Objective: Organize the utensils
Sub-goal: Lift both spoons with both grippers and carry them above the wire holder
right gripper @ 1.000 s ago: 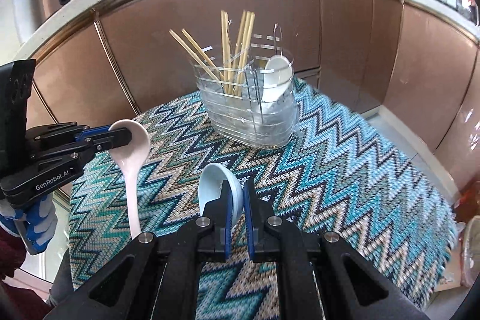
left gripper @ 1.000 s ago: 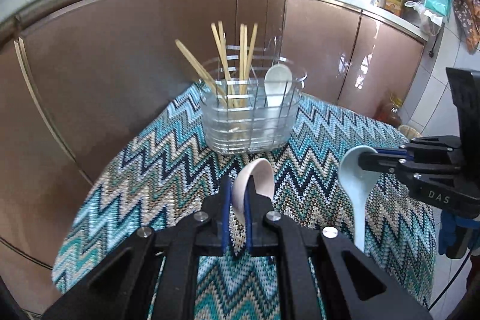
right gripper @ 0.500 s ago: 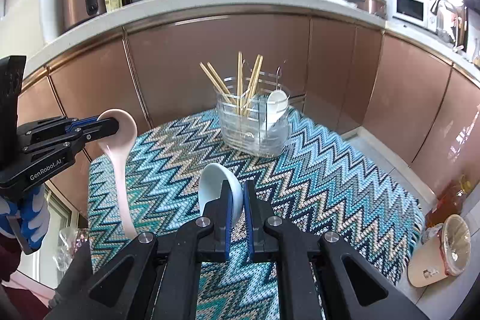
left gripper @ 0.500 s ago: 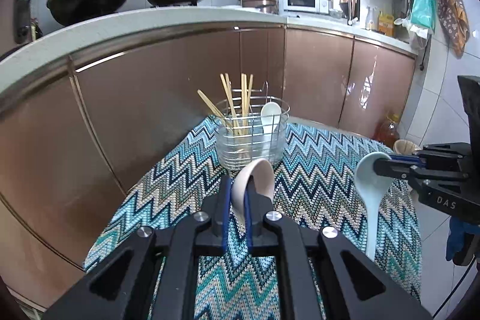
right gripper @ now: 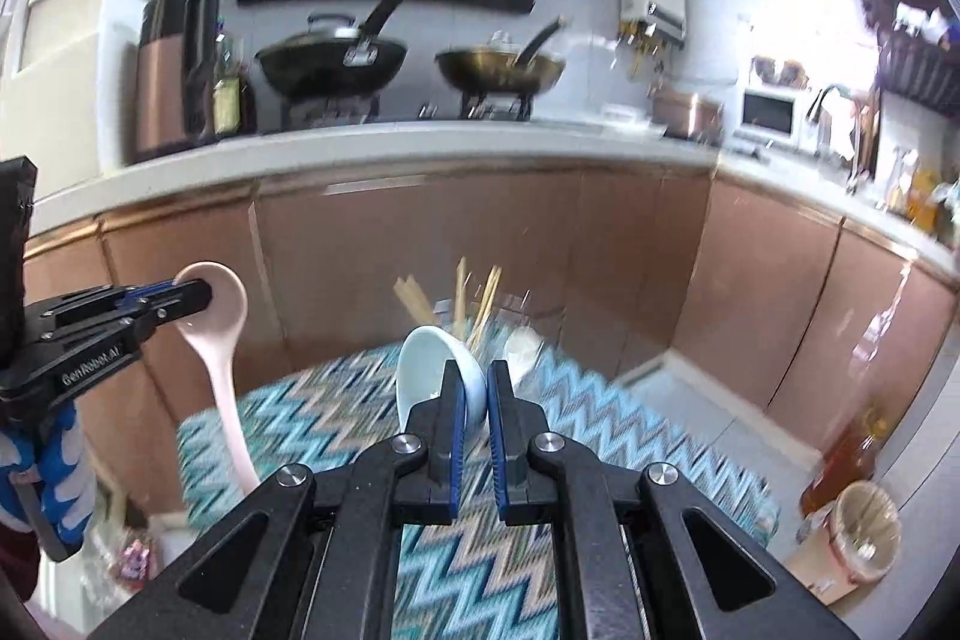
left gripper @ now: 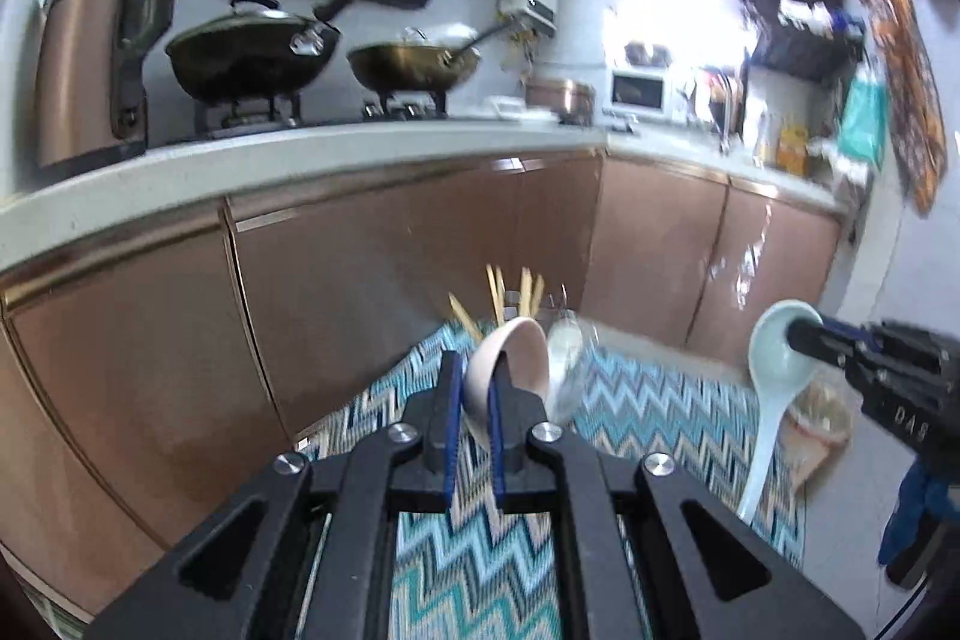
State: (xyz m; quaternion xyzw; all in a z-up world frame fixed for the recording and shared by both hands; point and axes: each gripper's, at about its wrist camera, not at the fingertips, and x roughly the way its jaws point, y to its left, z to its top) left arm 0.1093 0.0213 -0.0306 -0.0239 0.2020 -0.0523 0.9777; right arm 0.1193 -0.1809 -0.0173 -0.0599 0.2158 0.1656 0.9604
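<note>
One zigzag cloth (right gripper: pixel 630 436) carries one clear holder (left gripper: pixel 567 364), blurred, with several chopsticks (left gripper: pixel 498 289) and one white spoon (right gripper: pixel 522 349). Two spoons are airborne above it: the left gripper (left gripper: pixel 474 400) is clamped on the pink spoon (left gripper: pixel 510 358), and the right gripper (right gripper: pixel 474 394) is clamped on the pale-blue spoon (right gripper: pixel 432 370).

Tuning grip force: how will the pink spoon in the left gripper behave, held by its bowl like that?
The pink spoon looks glazed ceramic: probably stiff, slippery and chippable. The left gripper pinches only the bowl rim, with the long handle hanging free, so it may pivot when swung. Likely somewhat heavy for its size.
</note>
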